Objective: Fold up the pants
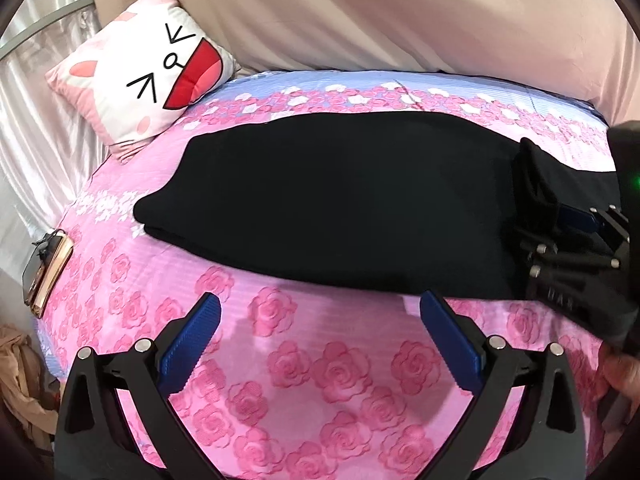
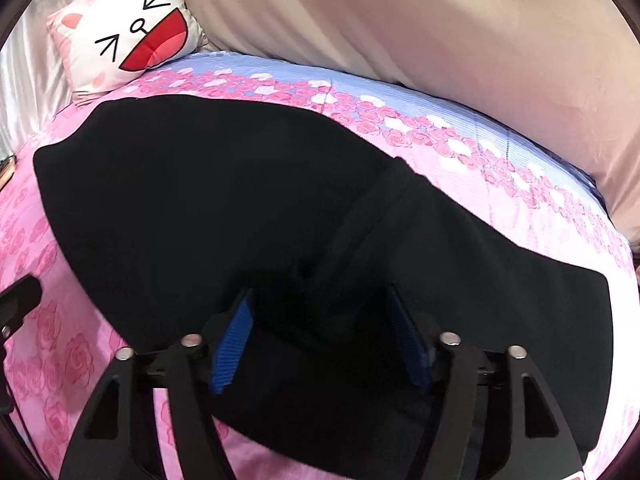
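Note:
Black pants (image 1: 340,200) lie folded in a long strip across a pink rose-print bed sheet (image 1: 320,380). My left gripper (image 1: 320,300) hovers open over bare sheet, just short of the pants' near edge, with nothing between its blue pads (image 1: 192,340). At the pants' right end my right gripper (image 2: 319,293) points down onto the cloth (image 2: 200,200). Its jaws stand apart with black fabric bunched between the blue pads (image 2: 232,344), and I see no pad pressing on it. From the left wrist view the right gripper (image 1: 560,216) sits by a raised fold of the pants.
A cat-face pillow (image 1: 152,68) leans at the back left. A beige blanket (image 1: 400,12) is heaped along the far side. A phone-like object (image 1: 48,268) lies at the bed's left edge. A hand (image 1: 624,368) shows at the right rim.

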A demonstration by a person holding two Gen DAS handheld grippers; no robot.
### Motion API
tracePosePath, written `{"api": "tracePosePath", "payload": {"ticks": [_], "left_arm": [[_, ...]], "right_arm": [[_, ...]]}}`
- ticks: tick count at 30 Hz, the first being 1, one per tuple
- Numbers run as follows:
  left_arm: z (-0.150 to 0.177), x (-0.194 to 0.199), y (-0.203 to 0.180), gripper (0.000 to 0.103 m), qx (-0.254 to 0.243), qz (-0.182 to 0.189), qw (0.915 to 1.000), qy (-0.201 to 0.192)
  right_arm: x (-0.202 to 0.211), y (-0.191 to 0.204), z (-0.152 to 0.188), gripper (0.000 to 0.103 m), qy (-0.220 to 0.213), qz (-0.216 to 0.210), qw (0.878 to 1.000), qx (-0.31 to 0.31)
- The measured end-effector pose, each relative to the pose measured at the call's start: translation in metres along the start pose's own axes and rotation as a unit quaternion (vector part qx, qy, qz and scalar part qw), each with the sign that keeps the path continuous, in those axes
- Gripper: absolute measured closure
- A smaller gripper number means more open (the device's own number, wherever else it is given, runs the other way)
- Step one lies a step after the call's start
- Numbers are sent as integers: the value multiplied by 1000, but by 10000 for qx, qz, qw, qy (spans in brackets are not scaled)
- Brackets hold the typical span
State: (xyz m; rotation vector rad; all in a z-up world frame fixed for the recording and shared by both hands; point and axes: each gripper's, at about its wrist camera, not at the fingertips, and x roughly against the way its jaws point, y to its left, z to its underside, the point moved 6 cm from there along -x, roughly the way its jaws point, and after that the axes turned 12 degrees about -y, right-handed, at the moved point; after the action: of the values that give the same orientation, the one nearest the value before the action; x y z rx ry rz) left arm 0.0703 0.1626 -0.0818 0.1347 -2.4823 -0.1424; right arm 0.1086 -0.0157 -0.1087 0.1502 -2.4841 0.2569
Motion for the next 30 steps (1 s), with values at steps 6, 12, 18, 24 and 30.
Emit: {"api": "tracePosePath", "payload": {"ticks": [6,12,18,24,30], "left_arm": [[4,-1,8,5,59,16,10000,29],[6,2,18,5,100,19,9999,-11],[7,-2,36,5,282,-98,9995,35],[7,-11,72,5,843,-11,9964,122],[-6,-38,148,5,1915,-444,9804,83]], "right_arm": [[-1,-1,-8,87,44,39,9999,-155],[23,3,-33,89,-204,-278,9984,-455],[19,51,-53,88,-249,-795,9962,-269],[6,72,-31,58,-123,-887,9960,-52],[78,7,-34,33,-791,-142,9965,-239]]}}
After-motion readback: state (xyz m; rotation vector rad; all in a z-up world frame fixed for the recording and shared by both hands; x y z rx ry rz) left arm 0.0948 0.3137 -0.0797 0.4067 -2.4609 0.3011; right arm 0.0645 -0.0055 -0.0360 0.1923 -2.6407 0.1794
